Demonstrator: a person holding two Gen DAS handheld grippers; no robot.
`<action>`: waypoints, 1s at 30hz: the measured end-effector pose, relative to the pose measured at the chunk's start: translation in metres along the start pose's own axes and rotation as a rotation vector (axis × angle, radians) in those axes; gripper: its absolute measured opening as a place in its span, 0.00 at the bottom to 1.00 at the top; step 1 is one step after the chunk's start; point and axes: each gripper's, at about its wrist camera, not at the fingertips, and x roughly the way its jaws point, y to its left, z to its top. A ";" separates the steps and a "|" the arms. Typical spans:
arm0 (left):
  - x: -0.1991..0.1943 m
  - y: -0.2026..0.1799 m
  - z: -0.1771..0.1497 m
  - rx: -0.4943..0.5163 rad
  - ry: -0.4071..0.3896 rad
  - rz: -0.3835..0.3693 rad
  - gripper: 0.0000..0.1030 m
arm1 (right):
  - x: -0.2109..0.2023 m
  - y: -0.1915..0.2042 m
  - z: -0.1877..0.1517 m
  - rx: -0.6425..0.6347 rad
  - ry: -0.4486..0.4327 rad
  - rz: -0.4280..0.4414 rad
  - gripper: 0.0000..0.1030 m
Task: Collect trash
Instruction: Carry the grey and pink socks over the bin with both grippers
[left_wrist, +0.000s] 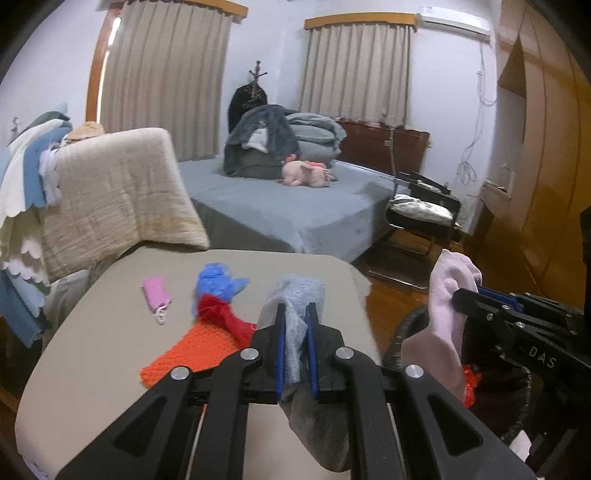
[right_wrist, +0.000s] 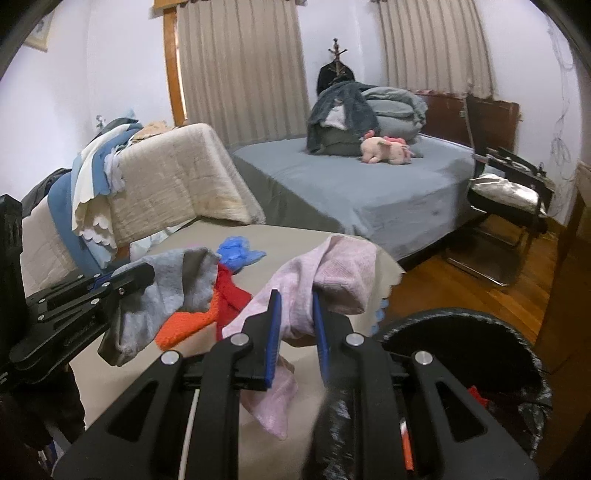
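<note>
Here I had my left gripper (left_wrist: 295, 325) clamped on a grey sock (left_wrist: 295, 299), lifted above the near part of the beige table (left_wrist: 92, 332). My right gripper (right_wrist: 295, 314) was pinched on a pink sock (right_wrist: 332, 273), held over the table's right edge, just beside the black-lined bin (right_wrist: 480, 332) on the wooden floor. On the table lay an orange knitted cloth (left_wrist: 192, 354), a red piece (left_wrist: 225, 314) on its far end, a crumpled blue bag (left_wrist: 214, 282) beyond that, and a small pink item (left_wrist: 157, 293) to the left. Something red showed inside the bin, though I could not make out what.
</note>
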 end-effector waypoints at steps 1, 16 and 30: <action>0.000 -0.004 0.001 0.003 0.000 -0.007 0.10 | -0.003 -0.004 -0.001 0.003 -0.002 -0.008 0.16; 0.010 -0.086 0.002 0.091 -0.005 -0.142 0.10 | -0.040 -0.073 -0.026 0.079 -0.017 -0.139 0.16; 0.047 -0.151 -0.007 0.149 0.046 -0.265 0.10 | -0.042 -0.130 -0.053 0.146 0.021 -0.246 0.16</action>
